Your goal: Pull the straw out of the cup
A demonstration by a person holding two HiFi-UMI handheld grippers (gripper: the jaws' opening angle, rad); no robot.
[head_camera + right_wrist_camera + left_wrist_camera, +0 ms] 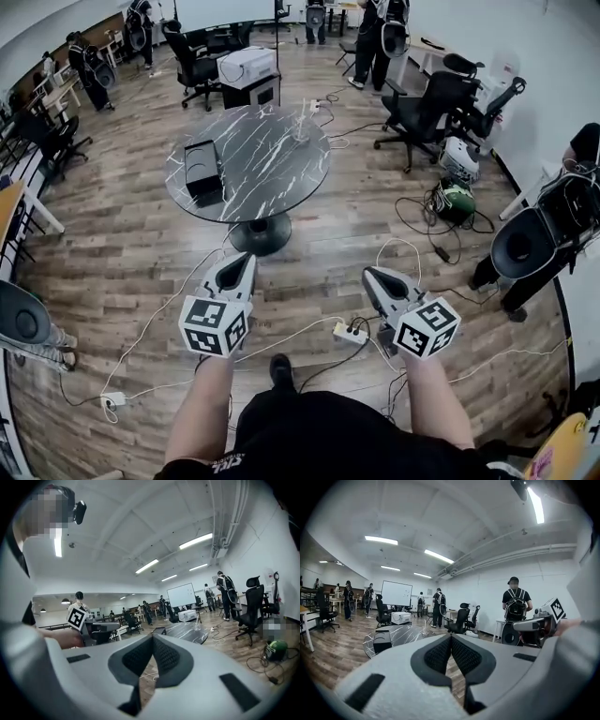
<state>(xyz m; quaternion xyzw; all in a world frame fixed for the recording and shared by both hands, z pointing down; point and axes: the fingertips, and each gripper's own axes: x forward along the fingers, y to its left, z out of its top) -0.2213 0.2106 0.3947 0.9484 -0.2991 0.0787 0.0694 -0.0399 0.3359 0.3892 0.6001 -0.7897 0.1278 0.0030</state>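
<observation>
A clear cup (pixel 300 129) with a thin straw stands near the far right edge of a round black marble table (pixel 272 169), well ahead of both grippers. My left gripper (pixel 246 257) and right gripper (pixel 367 273) are held side by side over the wooden floor, short of the table, pointing toward it. Both are shut with nothing between the pads. In the left gripper view the cup (pixel 425 626) shows small above the closed left gripper (pixel 451 639). The right gripper view has the cup (pixel 197 624) to the right of the closed right gripper (pixel 152 641).
A black box (pixel 202 169) lies on the table's left side. A white power strip (pixel 349 333) and cables lie on the floor between me and the table. Office chairs (pixel 427 108), a white printer (pixel 246 67) and several people stand around the room.
</observation>
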